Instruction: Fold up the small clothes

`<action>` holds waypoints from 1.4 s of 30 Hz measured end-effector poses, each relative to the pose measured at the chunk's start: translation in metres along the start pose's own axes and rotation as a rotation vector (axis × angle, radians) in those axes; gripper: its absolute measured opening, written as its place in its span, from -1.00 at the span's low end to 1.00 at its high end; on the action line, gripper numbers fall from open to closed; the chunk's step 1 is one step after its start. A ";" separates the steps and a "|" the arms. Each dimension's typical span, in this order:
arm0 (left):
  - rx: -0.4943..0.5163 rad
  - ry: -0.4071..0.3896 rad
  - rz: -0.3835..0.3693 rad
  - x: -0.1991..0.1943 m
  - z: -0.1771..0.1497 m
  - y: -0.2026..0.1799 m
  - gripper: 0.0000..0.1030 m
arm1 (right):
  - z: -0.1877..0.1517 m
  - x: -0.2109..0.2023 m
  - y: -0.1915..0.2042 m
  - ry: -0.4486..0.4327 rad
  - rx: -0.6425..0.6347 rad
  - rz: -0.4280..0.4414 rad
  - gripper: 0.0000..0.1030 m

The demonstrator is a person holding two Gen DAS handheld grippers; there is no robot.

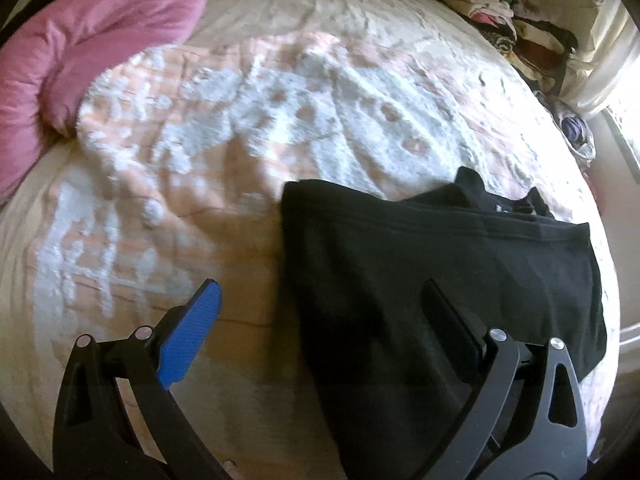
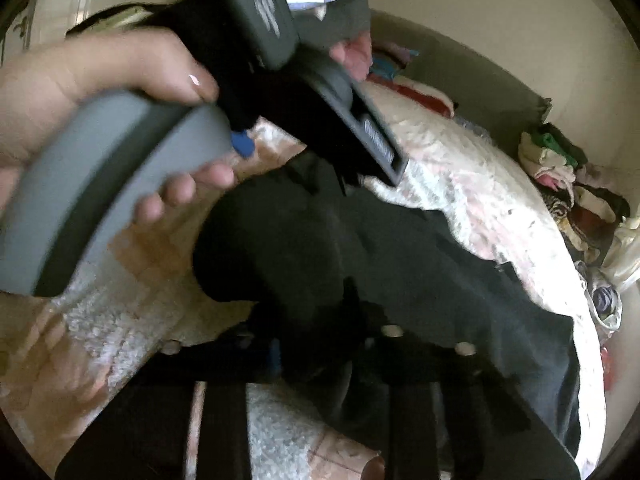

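Observation:
A black garment [image 1: 420, 264] lies partly folded on the bed, at the lower right of the left wrist view. My left gripper [image 1: 324, 304] is open and empty just above its left edge, one blue-padded finger [image 1: 188, 336] over the bedspread and the other over the cloth. In the right wrist view the same black garment [image 2: 400, 264] fills the middle. My right gripper [image 2: 320, 344] is shut on a bunched fold of it, the fingers mostly hidden by cloth. The left gripper's grey body [image 2: 120, 168] and the hand holding it hover at the upper left.
The bed has a pink and white textured bedspread [image 1: 240, 120]. A pink pillow [image 1: 80, 52] lies at the far left. A pile of mixed clothes [image 1: 512, 28] sits at the bed's far right edge, also seen in the right wrist view [image 2: 568, 184].

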State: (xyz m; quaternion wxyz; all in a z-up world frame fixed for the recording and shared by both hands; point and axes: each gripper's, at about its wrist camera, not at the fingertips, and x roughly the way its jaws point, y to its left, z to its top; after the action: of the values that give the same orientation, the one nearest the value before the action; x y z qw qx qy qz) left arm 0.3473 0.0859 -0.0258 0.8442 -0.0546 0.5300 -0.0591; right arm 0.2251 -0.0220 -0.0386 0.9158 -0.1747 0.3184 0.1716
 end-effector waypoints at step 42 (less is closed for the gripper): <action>0.339 0.031 -0.088 0.021 0.004 -0.298 -0.29 | -0.142 -0.073 -0.215 -0.070 0.793 0.070 -0.82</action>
State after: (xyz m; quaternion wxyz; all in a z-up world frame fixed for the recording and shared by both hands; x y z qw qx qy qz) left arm 0.3471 -0.2119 0.0033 0.8296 0.0661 0.5225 -0.1854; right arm 0.1879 -0.2872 -0.0508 0.9160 0.2093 0.3345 0.0722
